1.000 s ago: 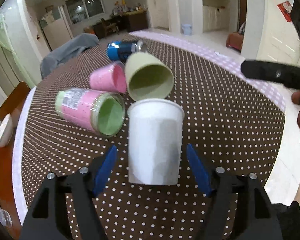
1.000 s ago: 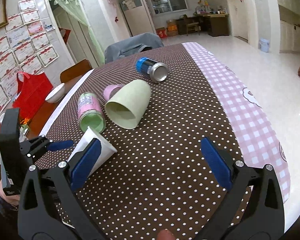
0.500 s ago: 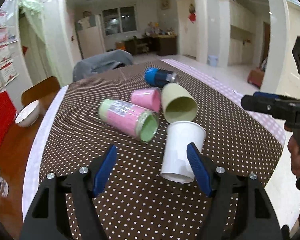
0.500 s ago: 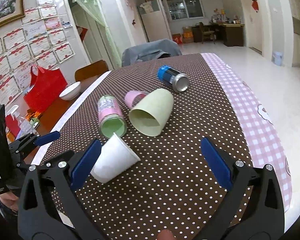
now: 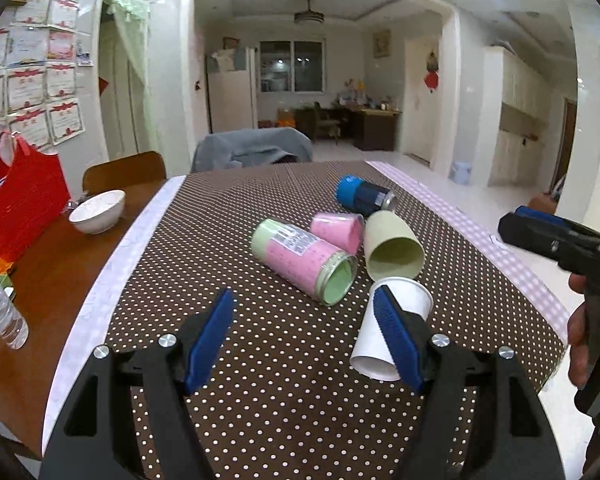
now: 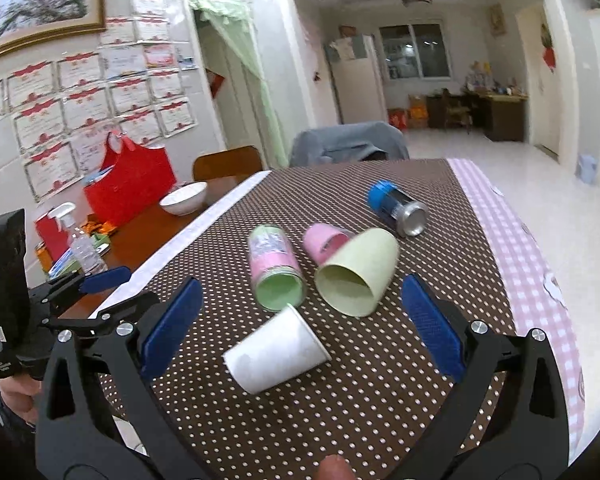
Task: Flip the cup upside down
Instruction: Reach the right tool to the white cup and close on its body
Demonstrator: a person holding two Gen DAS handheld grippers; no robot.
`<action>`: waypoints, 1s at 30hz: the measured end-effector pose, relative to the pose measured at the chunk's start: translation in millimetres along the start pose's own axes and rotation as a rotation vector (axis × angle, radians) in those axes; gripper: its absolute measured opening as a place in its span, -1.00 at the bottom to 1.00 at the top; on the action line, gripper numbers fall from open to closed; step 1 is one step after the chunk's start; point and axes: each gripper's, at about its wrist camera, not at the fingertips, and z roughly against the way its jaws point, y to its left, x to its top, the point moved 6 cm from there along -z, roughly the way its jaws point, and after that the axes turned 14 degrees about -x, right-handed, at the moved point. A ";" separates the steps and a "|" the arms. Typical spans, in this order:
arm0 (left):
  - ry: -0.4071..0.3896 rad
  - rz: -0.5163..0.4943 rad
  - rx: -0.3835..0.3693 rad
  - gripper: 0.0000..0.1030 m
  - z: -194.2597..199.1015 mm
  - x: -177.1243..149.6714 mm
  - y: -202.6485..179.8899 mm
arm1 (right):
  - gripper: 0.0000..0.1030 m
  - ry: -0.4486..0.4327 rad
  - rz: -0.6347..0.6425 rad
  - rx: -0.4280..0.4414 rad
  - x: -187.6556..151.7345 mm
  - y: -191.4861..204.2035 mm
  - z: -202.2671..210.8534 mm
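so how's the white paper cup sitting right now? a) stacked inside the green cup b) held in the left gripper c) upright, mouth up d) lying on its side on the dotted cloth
d: the white paper cup lies on its side on the dotted tablecloth, apart from the pale green cup, and both the left gripper and the right gripper are open and empty.

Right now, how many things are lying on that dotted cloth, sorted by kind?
Cups: 3, white paper cup, pale green cup, pink cup
Jars: 1, pink-and-green jar
Cans: 1, blue can
Total: 5, all lying on their sides.
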 end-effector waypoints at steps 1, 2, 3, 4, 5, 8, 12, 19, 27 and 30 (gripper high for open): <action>-0.010 0.004 0.005 0.39 3.6 0.6 0.7 | 0.90 -0.001 0.032 0.015 -0.2 6.5 -0.9; -0.020 0.008 0.009 0.39 7.8 1.3 2.2 | 0.90 -0.001 0.063 0.022 -0.9 12.3 -2.0; -0.030 0.013 0.017 0.39 11.7 1.4 3.5 | 0.90 0.001 0.081 0.026 -0.9 16.2 -2.3; -0.036 0.017 0.021 0.39 13.8 2.0 4.7 | 0.90 0.007 0.112 0.044 -2.5 22.0 -3.5; -0.041 0.022 0.024 0.39 15.9 1.8 5.7 | 0.90 0.016 0.136 0.068 -5.0 27.4 -3.6; -0.048 0.040 0.025 0.39 18.8 1.8 10.2 | 0.90 0.025 0.228 0.106 -11.3 42.6 -5.4; -0.058 0.053 0.046 0.39 21.2 -1.2 16.0 | 0.90 0.031 0.339 0.107 -19.9 54.4 -13.6; -0.076 0.052 0.085 0.39 21.1 -4.4 20.6 | 0.90 0.063 0.478 0.101 -29.8 51.4 -36.1; -0.052 0.091 0.082 0.39 10.7 -10.7 30.8 | 0.90 0.067 0.794 0.168 -41.6 62.0 -44.6; -0.032 0.098 0.084 0.39 3.7 -14.9 32.3 | 0.90 0.086 0.950 0.216 -53.3 68.9 -48.6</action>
